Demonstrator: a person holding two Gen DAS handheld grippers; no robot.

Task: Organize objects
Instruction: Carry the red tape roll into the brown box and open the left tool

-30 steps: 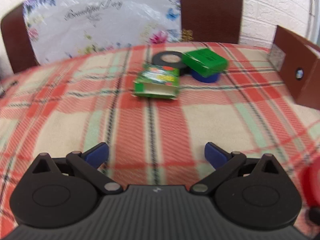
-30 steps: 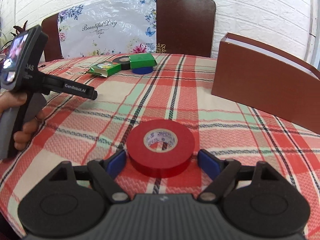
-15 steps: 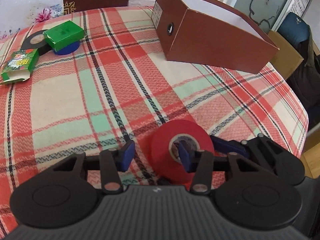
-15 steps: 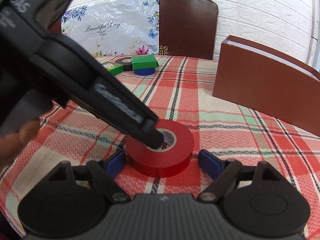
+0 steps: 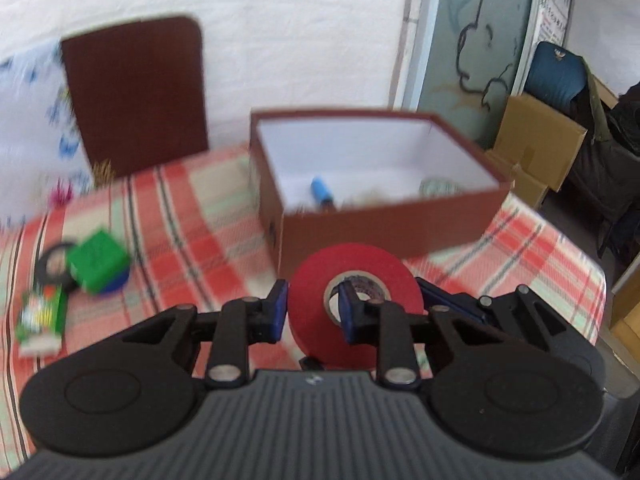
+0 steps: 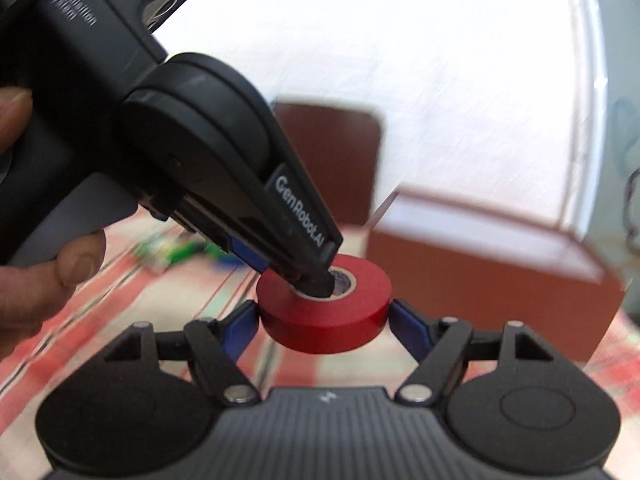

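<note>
The glossy red tape roll (image 5: 354,304) is clamped through its ring wall by the still-closing left gripper (image 5: 312,312), one pad in the core, and is flanked at both sides by the closing right gripper (image 6: 324,320), pads touching, apparently for steadying. It is carried just before the open brown cardboard box (image 5: 384,224).

Red tape roll (image 5: 354,280), brown box (image 5: 384,224), red-green plaid tablecloth (image 5: 192,216).

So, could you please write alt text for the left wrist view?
The left tool is closing on one wall of a red tape roll, one finger inside its core. Beyond stands an open brown box on a plaid tablecloth.
</note>
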